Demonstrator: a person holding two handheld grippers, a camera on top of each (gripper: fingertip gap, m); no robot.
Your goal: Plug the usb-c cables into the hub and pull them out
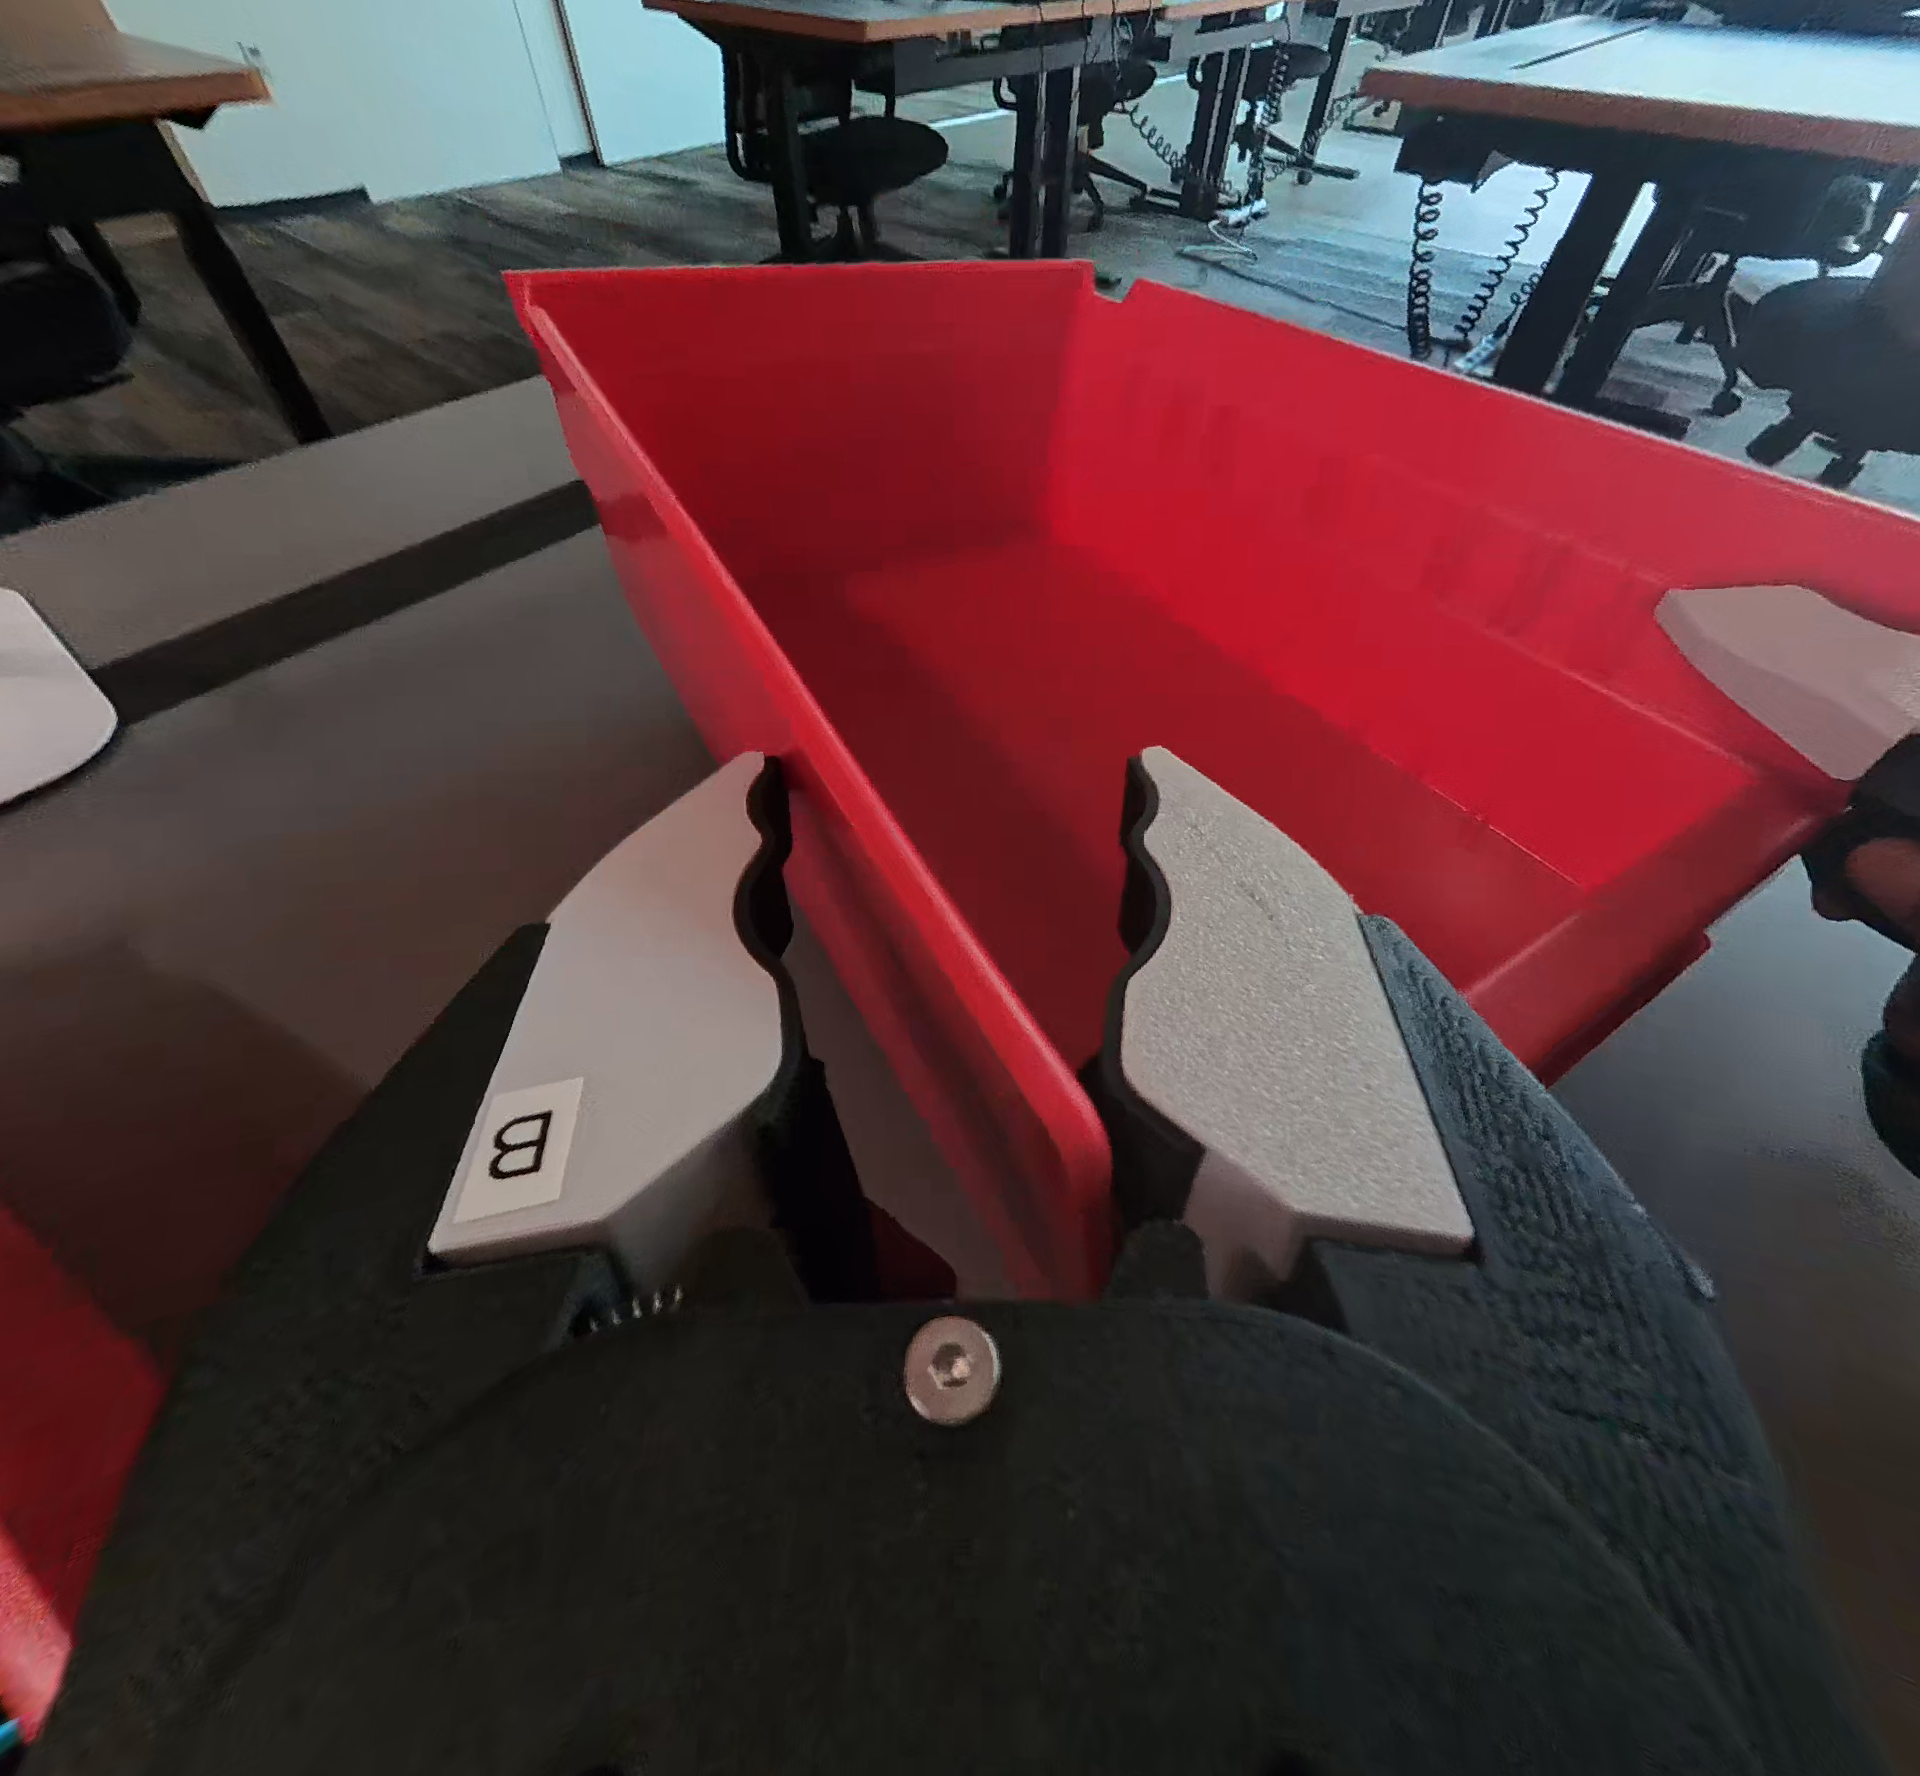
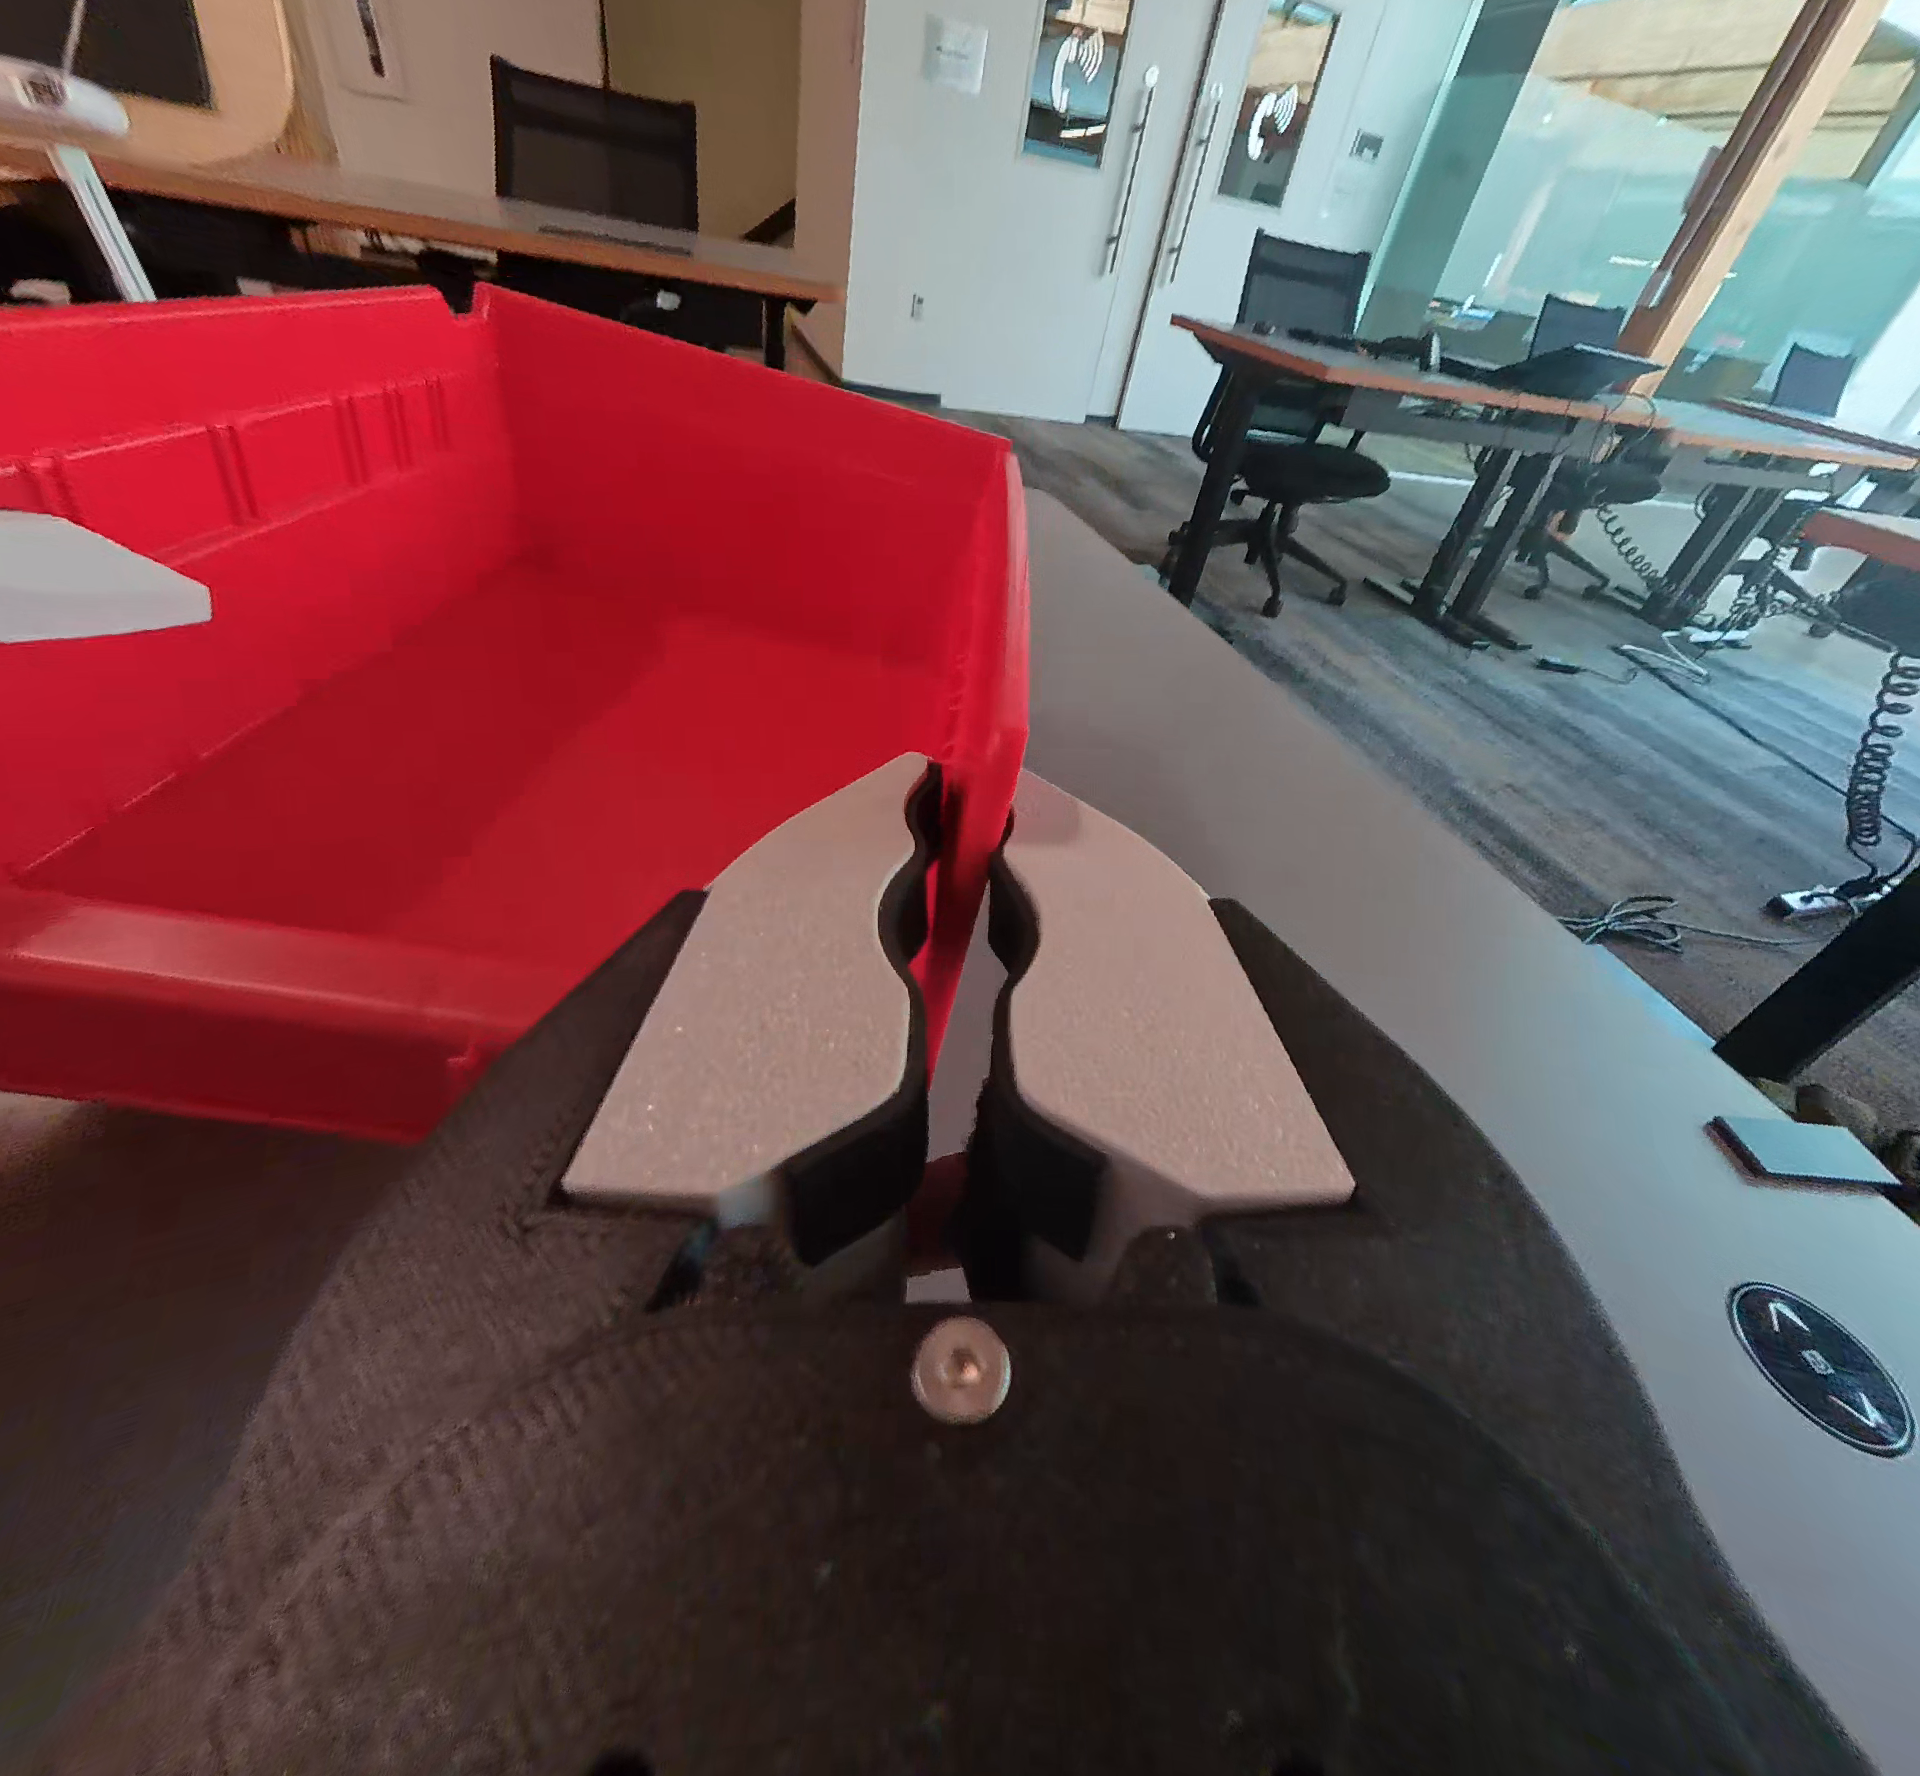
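Straddling opposite walls of red bin (image 1: 1195, 438): both hand-held grippers.

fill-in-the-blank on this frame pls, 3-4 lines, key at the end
1. Both grippers straddle the walls of a ____ plastic bin.
2. The inside of the bin is ____.
3. The right hand-held gripper is closed on the bin's ____ side wall.
4. The left hand-held gripper has its jaws wider apart than the wall, so it is ____.

Missing words: red; empty; right; open
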